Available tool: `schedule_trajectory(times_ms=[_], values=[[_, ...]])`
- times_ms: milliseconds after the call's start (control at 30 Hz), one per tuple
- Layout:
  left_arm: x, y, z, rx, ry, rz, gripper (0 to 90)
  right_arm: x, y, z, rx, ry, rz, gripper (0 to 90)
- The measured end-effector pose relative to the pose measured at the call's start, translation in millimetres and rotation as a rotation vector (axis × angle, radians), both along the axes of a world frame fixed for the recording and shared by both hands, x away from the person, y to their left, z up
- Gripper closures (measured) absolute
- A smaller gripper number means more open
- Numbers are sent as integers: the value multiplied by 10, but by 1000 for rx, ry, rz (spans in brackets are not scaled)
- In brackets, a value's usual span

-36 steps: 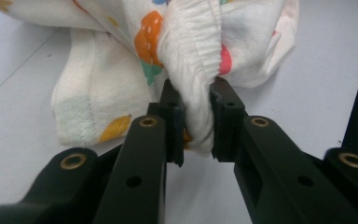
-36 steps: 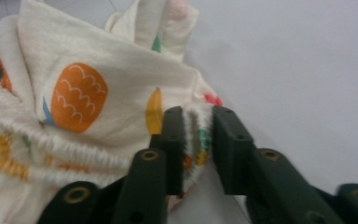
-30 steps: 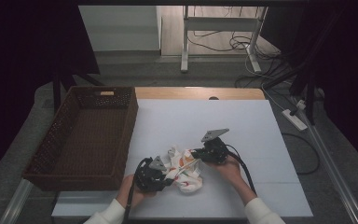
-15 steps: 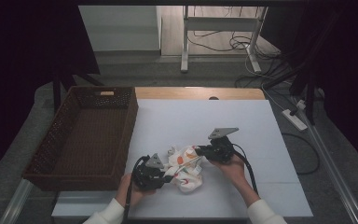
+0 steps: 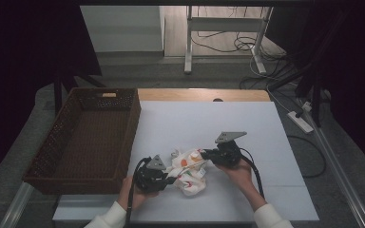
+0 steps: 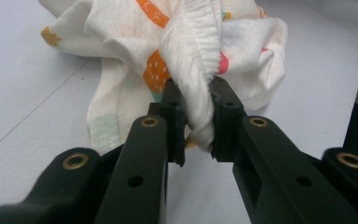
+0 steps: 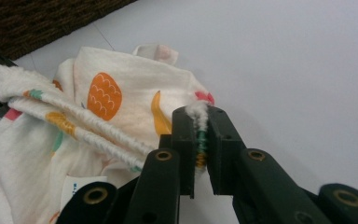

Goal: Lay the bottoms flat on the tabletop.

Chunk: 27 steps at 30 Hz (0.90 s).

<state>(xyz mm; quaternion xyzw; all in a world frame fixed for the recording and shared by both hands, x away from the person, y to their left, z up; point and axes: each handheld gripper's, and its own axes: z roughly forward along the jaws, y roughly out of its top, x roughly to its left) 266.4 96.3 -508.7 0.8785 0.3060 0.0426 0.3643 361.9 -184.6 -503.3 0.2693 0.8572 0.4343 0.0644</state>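
A small white garment [image 5: 191,176] printed with orange, red and green shapes lies crumpled near the front of the white table [image 5: 209,123]. My left gripper [image 5: 171,180] is at its left side, shut on a bunched ribbed edge [image 6: 196,70]. On the garment's upper right my right gripper [image 5: 203,155] is shut on the same ribbed hem [image 7: 199,133]. The hem [image 7: 74,126] runs taut from the right gripper [image 7: 199,140] toward the left one. The garment's body [image 7: 116,100] sags below it onto the table.
A brown woven basket [image 5: 88,135] stands on the table's left side, close to my left hand, and its rim [image 7: 51,18] is just beyond the garment. Bare white table stretches behind and to the right. A table leg and cables [image 5: 218,42] lie on the floor beyond.
My right gripper has shifted a little to the right, drawing the hem tighter between the two grippers. The left gripper has barely moved.
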Motion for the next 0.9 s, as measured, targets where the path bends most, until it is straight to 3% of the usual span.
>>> schedule_trajectory(times_ms=[500,733,900], values=[[8,40,32,-34,-4,20,787,-67,-13,11,22,-11,-13,823],[8,90,69,-78,-2,35,787,-95,-52,84,67,-24,-12,824],[11,101,87,-84,-10,43,788,-116,-67,124,88,-38,-3,827]])
